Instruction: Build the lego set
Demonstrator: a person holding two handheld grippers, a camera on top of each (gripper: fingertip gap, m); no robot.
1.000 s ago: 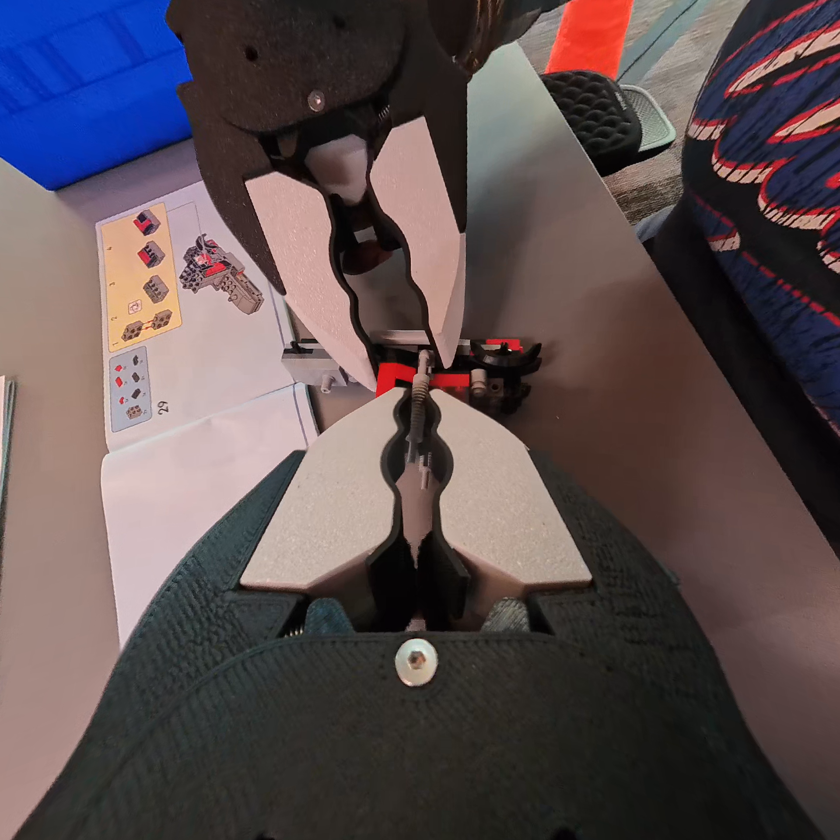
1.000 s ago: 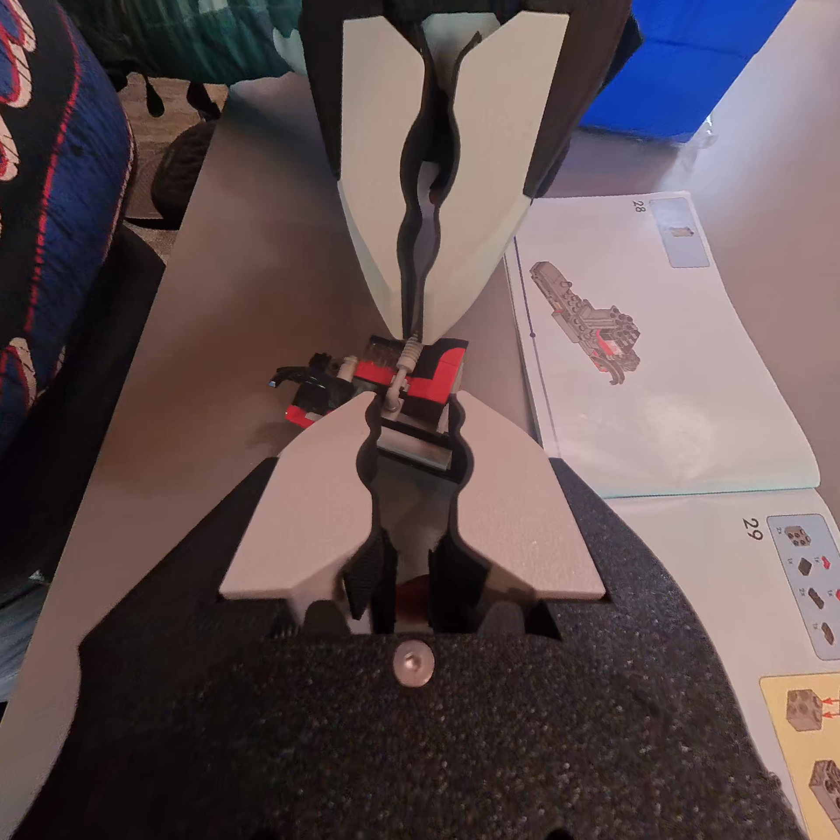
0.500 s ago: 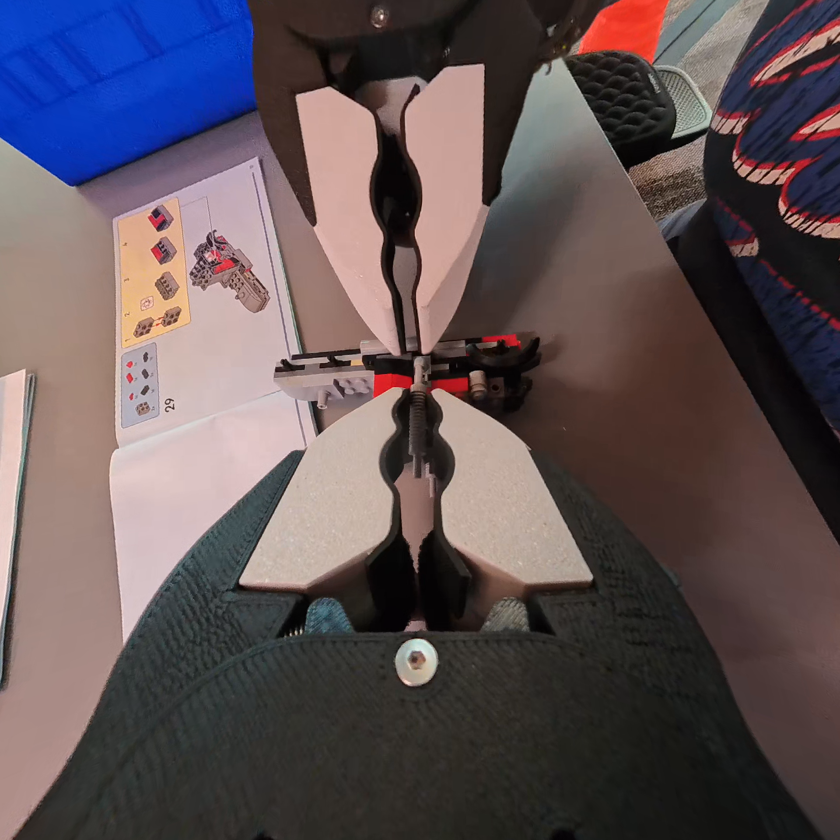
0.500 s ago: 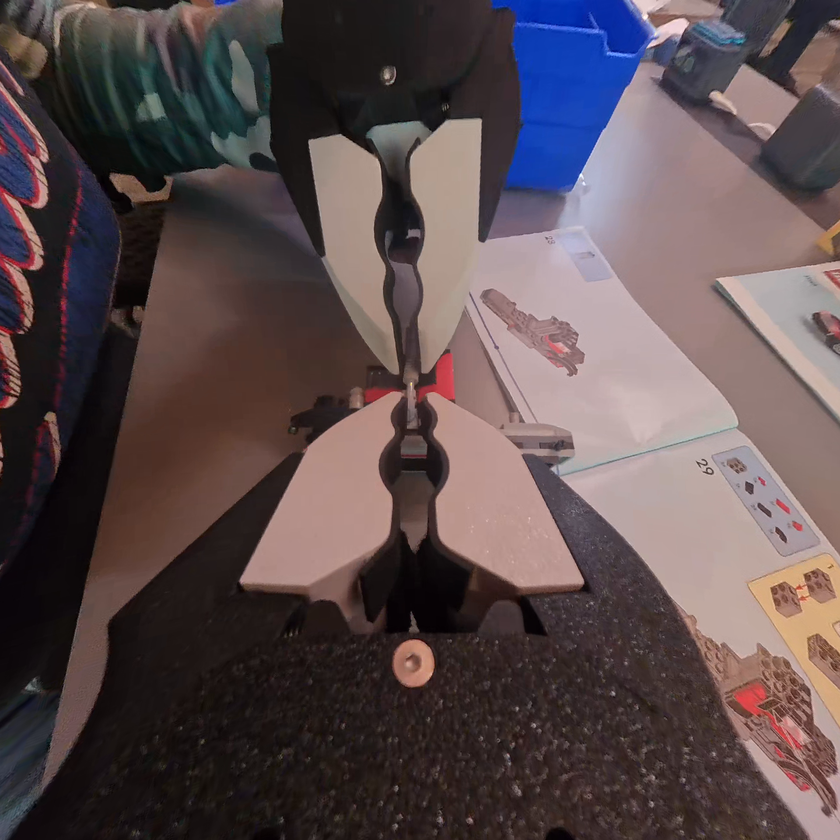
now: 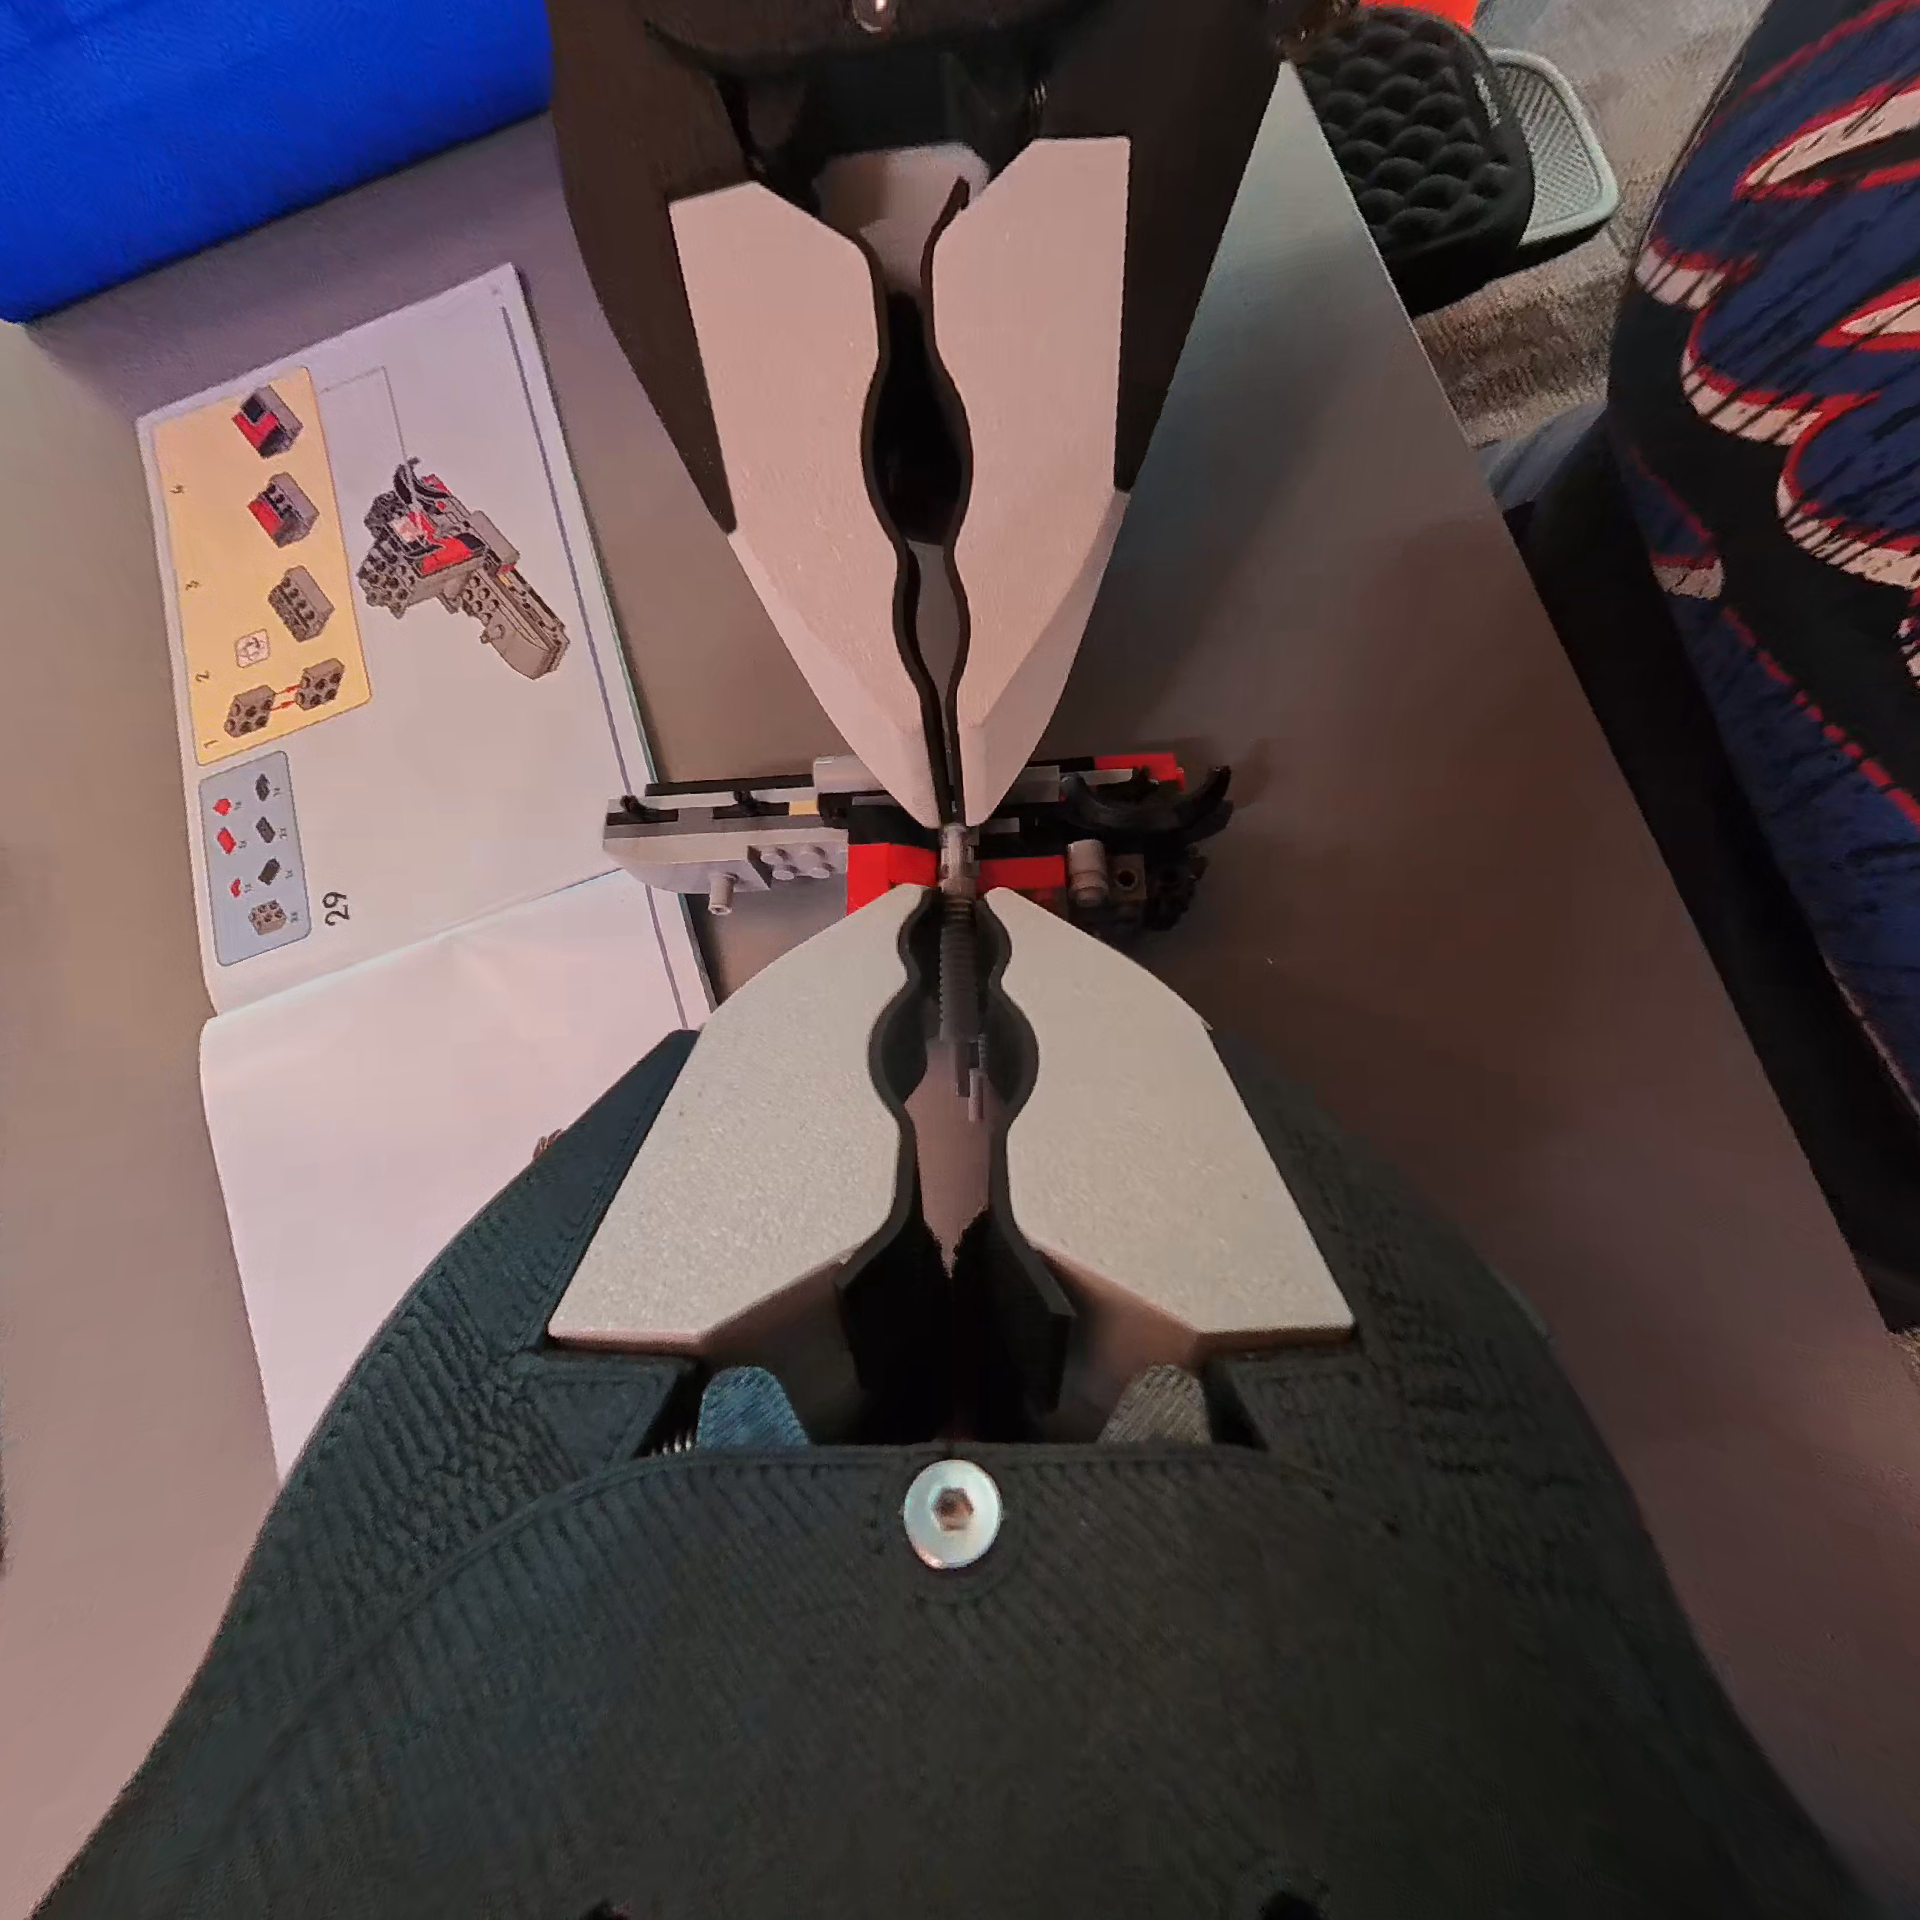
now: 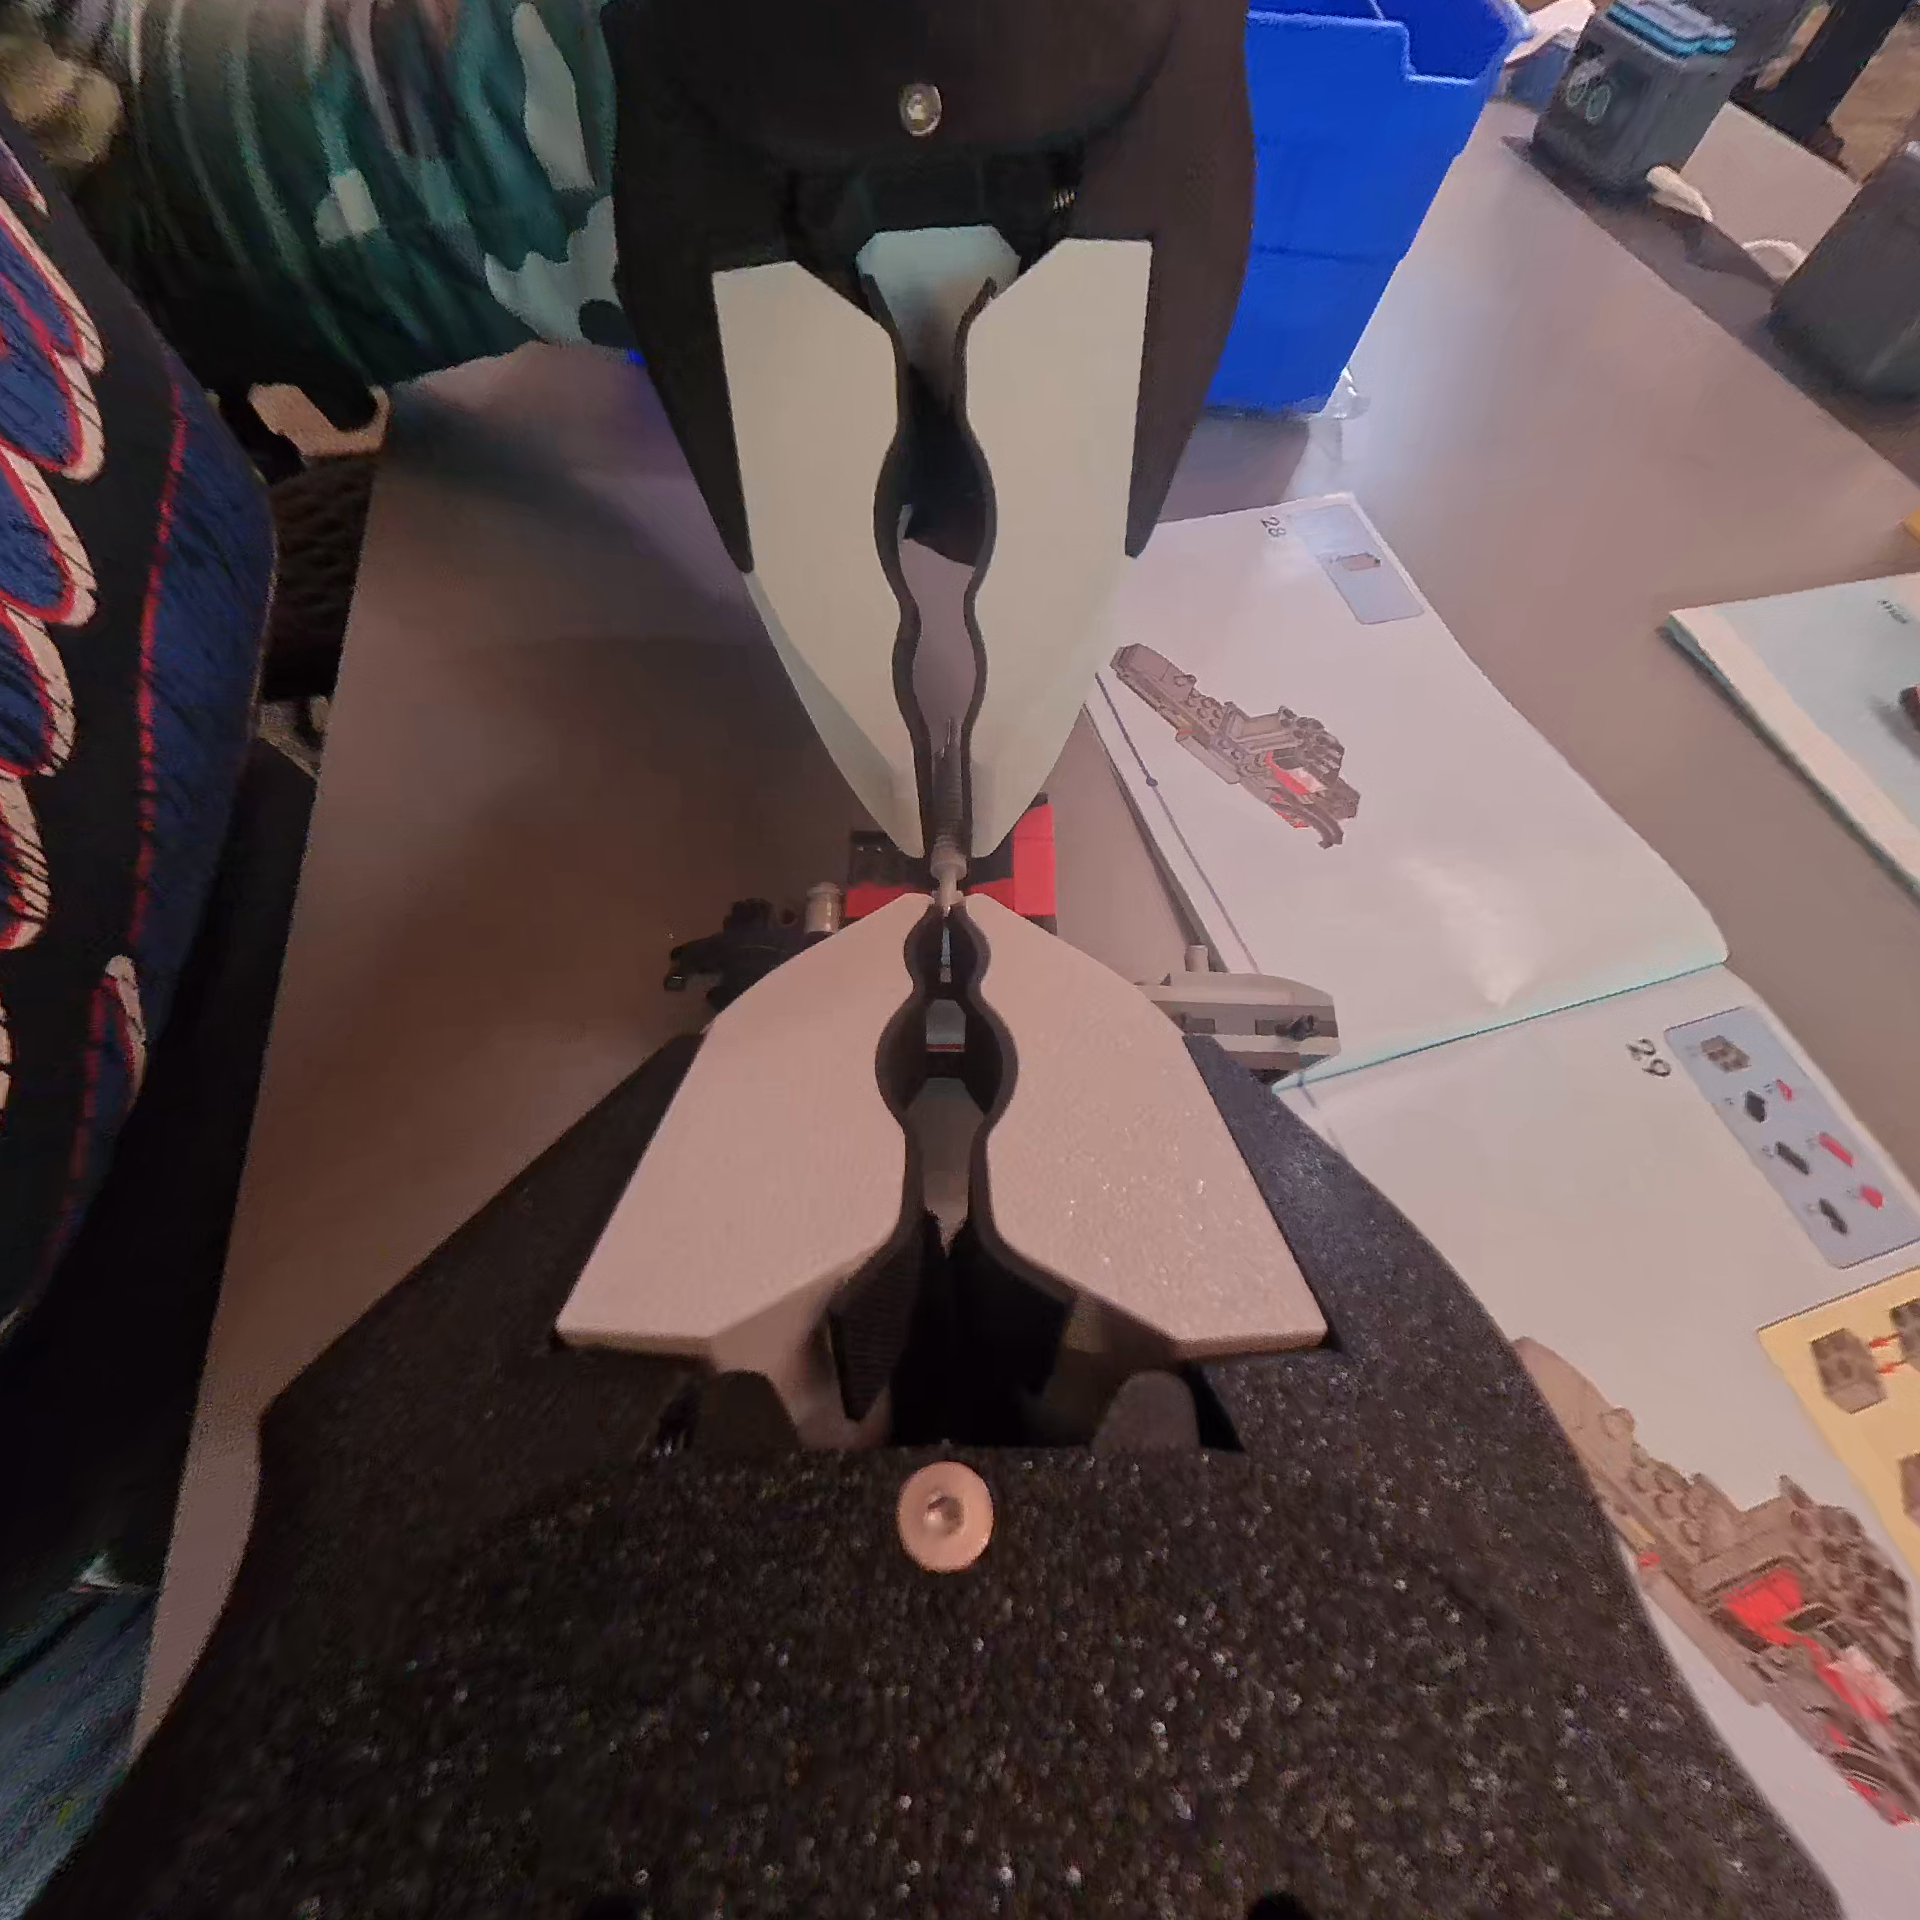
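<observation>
My left gripper (image 5: 956, 902) is shut on a small dark grey spring piece (image 5: 961, 977), which lies lengthwise between its pads with its light grey end (image 5: 956, 847) sticking out in front. My right gripper (image 6: 943, 906) meets it tip to tip and is shut on that light grey end (image 6: 940, 881). The spring (image 6: 948, 795) shows between the left fingers in the right wrist view. Both grippers hover just above a red, black and grey brick model (image 5: 727, 847), which lies on the grey table (image 5: 1351, 935) and also shows in the right wrist view (image 6: 1034, 862).
An open instruction booklet (image 5: 416, 748) lies beside the model and shows in the right wrist view (image 6: 1403, 831). A blue bin (image 6: 1351, 187) stands at the back. A person in patterned clothing (image 5: 1787, 416) sits at the table's edge. A second booklet (image 6: 1829, 686) lies farther off. Less than 4 cm separates the two grippers' tips.
The right gripper was open around the model, then lifted, shut and lined up tip to tip with the left one on the piece's light end. The left gripper kept hold of the spring piece.
</observation>
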